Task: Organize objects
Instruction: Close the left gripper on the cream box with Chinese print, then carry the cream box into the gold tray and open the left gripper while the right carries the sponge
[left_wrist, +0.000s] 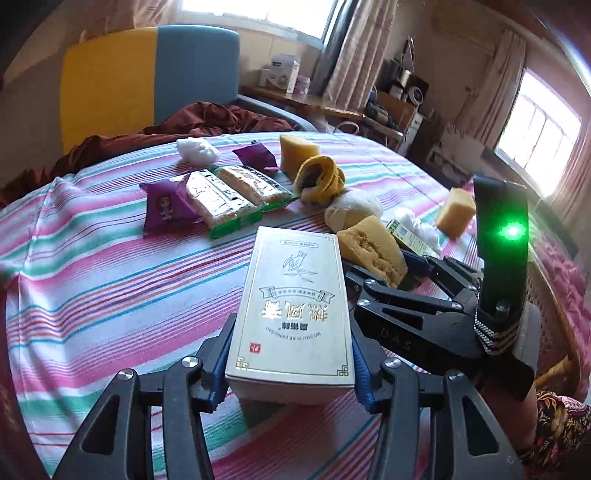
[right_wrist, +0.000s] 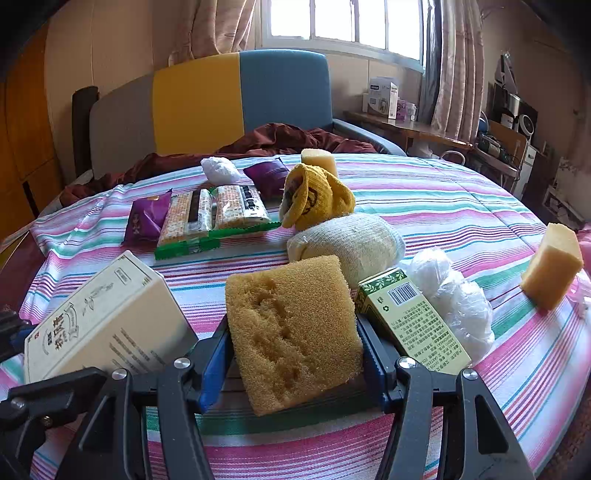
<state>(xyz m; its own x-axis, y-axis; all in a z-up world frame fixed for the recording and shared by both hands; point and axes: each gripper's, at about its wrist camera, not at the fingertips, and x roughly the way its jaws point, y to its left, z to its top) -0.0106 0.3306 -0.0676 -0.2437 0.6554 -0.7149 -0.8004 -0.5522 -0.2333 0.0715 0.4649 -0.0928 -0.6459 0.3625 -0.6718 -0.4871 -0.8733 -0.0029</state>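
Three sponges (right_wrist: 291, 332) showed: one clamped in the right gripper (right_wrist: 295, 354), others at twelve and three o'clock on the striped bed (right_wrist: 461, 206). Left gripper (left_wrist: 290, 365) fingers gripped one white box (left_wrist: 291, 306). Two purple packets (right_wrist: 142, 221) lay at eleven o'clock.

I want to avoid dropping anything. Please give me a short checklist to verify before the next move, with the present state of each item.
1. Left gripper fingers on both sides of the white box: ok.
2. Box lifted clear of the striped sheet: cannot tell.
3. Right gripper fingers pressing the brown sponge: ok.
4. Sponge sits straight between them: not ok, tilted.
5. Green box apart from the right gripper: not ok, it lies against one finger.
6. Bare sheet free for placing, near the left side: ok.
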